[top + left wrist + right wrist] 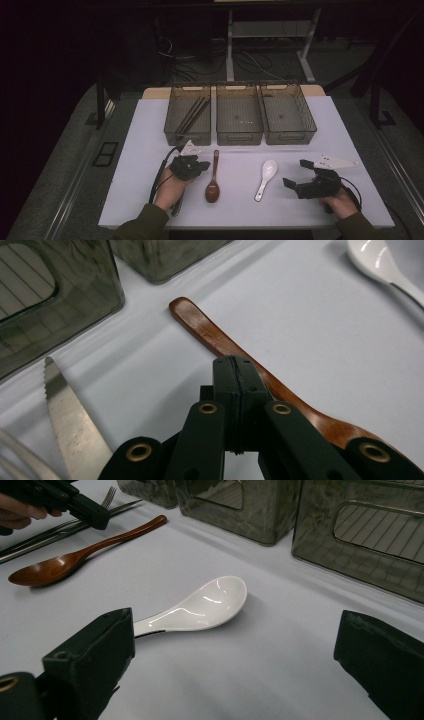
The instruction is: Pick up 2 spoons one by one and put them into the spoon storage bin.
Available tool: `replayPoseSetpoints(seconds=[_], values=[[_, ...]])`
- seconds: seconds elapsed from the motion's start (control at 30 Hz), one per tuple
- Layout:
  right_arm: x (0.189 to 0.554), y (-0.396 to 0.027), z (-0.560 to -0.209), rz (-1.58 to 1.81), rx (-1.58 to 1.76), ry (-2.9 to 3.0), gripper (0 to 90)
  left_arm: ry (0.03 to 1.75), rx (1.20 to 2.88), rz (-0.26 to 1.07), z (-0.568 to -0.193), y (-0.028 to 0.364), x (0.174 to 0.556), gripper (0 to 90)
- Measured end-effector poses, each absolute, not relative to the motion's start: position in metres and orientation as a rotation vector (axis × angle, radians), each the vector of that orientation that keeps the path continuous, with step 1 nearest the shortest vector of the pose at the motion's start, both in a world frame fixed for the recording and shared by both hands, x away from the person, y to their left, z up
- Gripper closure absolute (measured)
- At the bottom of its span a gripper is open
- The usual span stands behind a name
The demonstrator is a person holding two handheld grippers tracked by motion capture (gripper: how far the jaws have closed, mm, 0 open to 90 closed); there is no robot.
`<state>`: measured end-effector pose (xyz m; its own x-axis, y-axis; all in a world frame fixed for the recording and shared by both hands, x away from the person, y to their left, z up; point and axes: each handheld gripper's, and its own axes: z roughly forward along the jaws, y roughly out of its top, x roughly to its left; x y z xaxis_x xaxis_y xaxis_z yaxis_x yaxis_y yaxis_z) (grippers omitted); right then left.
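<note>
High view: the left gripper (196,165) hovers just left of the handle of a brown wooden spoon (213,183) that lies flat on the white worktop (240,210). Its jaws are pressed flat together with nothing between them; in the left gripper view the closed tips (235,371) sit over the spoon's handle (215,337), which runs out ahead of them and back under their right side, and whether they touch it I cannot tell. A serrated knife blade (67,415) lies to that gripper's left. The right gripper (299,173) rests low on the worktop with its jaws spread wide and empty. A white ceramic soup spoon (200,607) lies ahead of it, just beyond its left jaw. Three smoky plastic bins (239,120) stand beyond both grippers.
</note>
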<state>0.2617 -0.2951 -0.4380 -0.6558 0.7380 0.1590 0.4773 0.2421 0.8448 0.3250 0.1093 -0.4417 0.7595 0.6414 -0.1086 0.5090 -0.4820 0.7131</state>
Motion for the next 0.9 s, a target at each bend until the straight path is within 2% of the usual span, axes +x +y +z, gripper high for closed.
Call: replayPoseSetpoints(seconds=[0.57,0.9], values=[[0.261,-0.295,-0.438,1.376,1.133,2.245,2.6,0.839,2.208,0.167,-0.447,0.083,0.333,89.0],[0.262,-0.296,-0.438,1.377,1.130,2.243,2.6,0.715,2.257,0.126,-0.448,0.060,0.329,89.1]])
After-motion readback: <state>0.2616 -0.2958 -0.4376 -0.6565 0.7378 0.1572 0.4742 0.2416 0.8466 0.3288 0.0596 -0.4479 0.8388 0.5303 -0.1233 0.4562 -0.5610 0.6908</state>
